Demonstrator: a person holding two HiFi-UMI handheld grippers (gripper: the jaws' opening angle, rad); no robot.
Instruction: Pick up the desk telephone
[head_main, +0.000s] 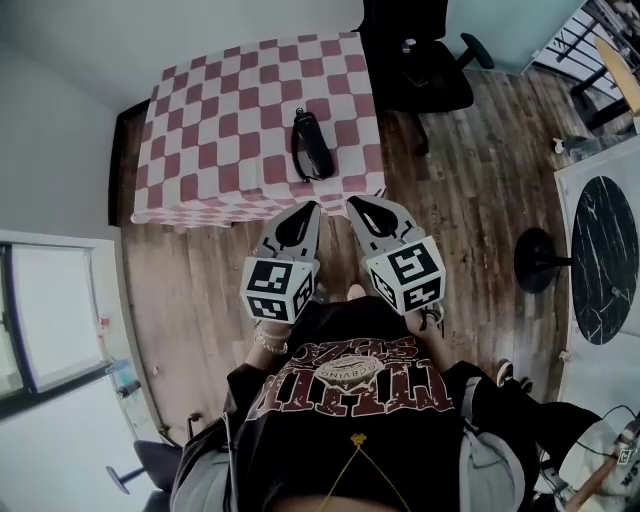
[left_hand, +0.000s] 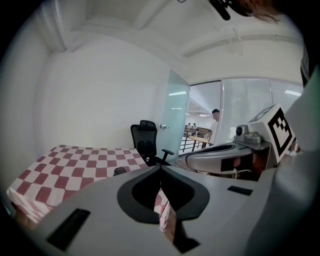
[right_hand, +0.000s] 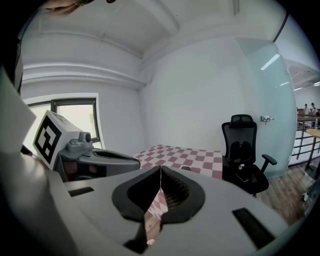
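Observation:
The desk telephone (head_main: 310, 145), black and narrow, lies near the front edge of a table under a red-and-white checked cloth (head_main: 215, 120). Both grippers hover over the wooden floor just short of that edge, side by side and pointing at the phone. My left gripper (head_main: 314, 206) has its jaws shut with nothing between them, and so has my right gripper (head_main: 350, 201). In the left gripper view the closed tips (left_hand: 160, 169) hide most of the phone (left_hand: 120, 171). In the right gripper view only a sliver of the phone (right_hand: 186, 168) shows above the closed tips (right_hand: 160, 169).
A black office chair (head_main: 415, 60) stands at the table's right end. A round dark marble table (head_main: 603, 260) and a black round base (head_main: 540, 260) are further right. A white wall and a window (head_main: 50, 310) bound the left side.

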